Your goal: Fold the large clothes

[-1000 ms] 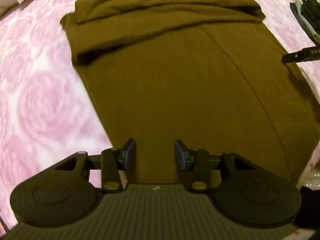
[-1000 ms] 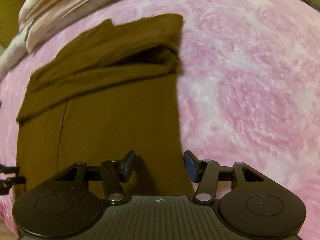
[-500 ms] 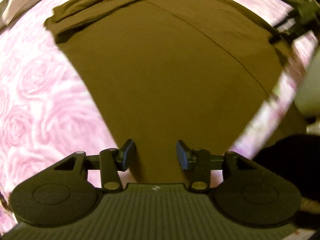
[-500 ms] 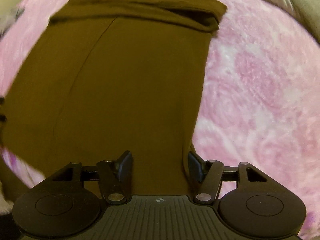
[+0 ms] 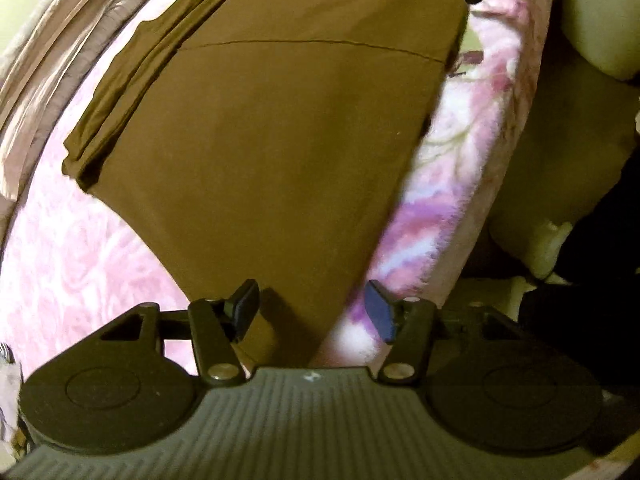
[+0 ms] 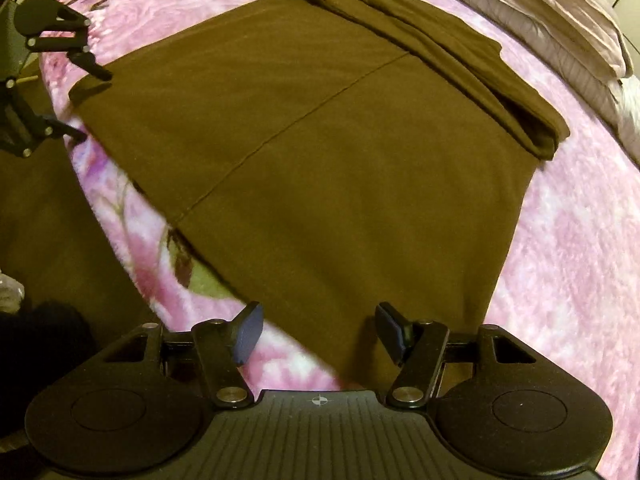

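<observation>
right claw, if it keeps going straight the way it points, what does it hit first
Most likely the near corner of the flat brown fabric garment, which lies between the open right claw fingers on the pink rose-patterned blanket; depth is unclear.

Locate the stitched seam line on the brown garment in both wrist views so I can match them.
Left wrist: the seam runs almost level across the upper part of the brown garment.
Right wrist: the seam runs diagonally, from lower left up to upper right.
Shared landmark: the folded-over band, at the garment's left edge in the left view and upper right in the right view.
</observation>
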A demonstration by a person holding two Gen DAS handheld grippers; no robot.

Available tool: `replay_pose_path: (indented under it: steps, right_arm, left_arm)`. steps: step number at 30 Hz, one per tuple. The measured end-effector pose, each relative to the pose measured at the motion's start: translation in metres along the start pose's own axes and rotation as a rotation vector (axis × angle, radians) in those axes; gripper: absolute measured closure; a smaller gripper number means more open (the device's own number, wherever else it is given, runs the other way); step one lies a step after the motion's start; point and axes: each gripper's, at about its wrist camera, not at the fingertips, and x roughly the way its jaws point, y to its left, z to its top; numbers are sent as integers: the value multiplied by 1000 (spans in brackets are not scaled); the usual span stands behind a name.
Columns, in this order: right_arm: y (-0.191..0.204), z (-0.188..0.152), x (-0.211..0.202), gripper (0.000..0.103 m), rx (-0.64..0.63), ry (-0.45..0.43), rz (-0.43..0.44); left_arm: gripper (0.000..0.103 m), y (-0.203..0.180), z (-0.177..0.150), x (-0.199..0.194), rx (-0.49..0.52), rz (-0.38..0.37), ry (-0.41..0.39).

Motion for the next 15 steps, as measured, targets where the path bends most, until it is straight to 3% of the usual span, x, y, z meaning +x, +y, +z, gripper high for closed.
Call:
replay_pose_path:
  steps: [7, 10, 12, 15]
  right_arm:
    - [2, -1, -10, 44, -27, -43, -17]
    - [7, 4, -10, 44, -39, -65, -14]
    - [12, 6, -8, 44, -60, -87, -8]
    - [27, 16, -5, 43, -110, -131, 18]
  left_arm:
    - [48, -9, -14, 5, 254, 45, 10]
    - [50, -13, -18, 6, 294, 50, 16]
    - [72, -14, -13, 7, 274, 28, 27]
    - [93, -6, -3, 2, 170, 22, 16]
